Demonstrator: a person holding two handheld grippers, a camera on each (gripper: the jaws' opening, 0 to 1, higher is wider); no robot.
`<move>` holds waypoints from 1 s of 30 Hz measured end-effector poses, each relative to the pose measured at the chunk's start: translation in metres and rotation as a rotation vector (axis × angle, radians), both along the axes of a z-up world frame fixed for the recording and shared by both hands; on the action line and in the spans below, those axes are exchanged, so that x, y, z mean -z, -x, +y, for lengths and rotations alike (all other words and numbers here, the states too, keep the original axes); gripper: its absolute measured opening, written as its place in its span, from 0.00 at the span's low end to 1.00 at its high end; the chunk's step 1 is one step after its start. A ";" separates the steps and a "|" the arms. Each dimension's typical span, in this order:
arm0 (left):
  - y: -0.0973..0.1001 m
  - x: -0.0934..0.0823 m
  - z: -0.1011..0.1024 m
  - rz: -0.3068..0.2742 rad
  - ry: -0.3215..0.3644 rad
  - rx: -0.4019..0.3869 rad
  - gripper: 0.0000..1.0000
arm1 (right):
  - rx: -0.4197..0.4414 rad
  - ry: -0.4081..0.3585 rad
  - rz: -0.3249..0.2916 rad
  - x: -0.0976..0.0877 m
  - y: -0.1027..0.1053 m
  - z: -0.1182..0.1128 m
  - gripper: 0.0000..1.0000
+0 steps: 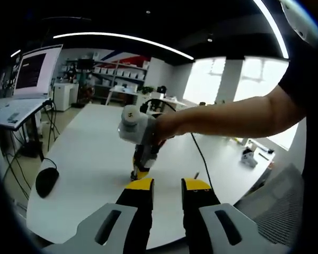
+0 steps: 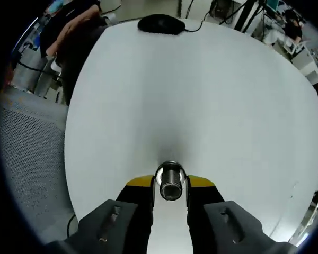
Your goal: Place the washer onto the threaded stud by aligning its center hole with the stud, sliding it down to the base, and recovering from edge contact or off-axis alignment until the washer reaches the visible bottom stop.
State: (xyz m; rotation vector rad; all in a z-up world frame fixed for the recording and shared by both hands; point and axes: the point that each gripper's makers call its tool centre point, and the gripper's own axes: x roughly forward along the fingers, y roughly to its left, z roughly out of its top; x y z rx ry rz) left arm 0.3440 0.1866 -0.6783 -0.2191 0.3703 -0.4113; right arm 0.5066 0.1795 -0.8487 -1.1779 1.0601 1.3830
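A shiny metal threaded stud (image 2: 170, 184) stands end-on between my right gripper's (image 2: 170, 185) yellow-tipped jaws, which press on both its sides. A wider metal ring (image 2: 170, 170) circles the stud's far end, at the white table (image 2: 201, 95); I cannot tell whether it is the washer. In the left gripper view, a person's arm (image 1: 228, 116) holds the right gripper (image 1: 140, 172) pointing down, its tips at the table (image 1: 90, 148). My left gripper (image 1: 168, 185) hovers just in front of it, open by a narrow gap with nothing between its fingers.
A black mouse (image 1: 46, 181) (image 2: 160, 24) lies near the table's edge, and a thin black cable (image 1: 201, 159) runs across the top. A monitor (image 1: 34, 69) stands on a side desk. A grey mesh chair (image 2: 26, 159) sits beside the table.
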 end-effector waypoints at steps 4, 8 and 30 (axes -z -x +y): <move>0.000 0.000 0.000 0.000 0.000 0.001 0.18 | -0.001 0.000 -0.004 0.002 0.000 0.000 0.24; 0.000 0.000 0.000 0.002 -0.001 0.003 0.18 | 0.000 0.003 -0.003 0.005 0.001 -0.001 0.24; 0.001 0.006 -0.002 0.029 -0.002 0.010 0.20 | 0.057 -0.163 -0.040 -0.051 0.002 -0.014 0.26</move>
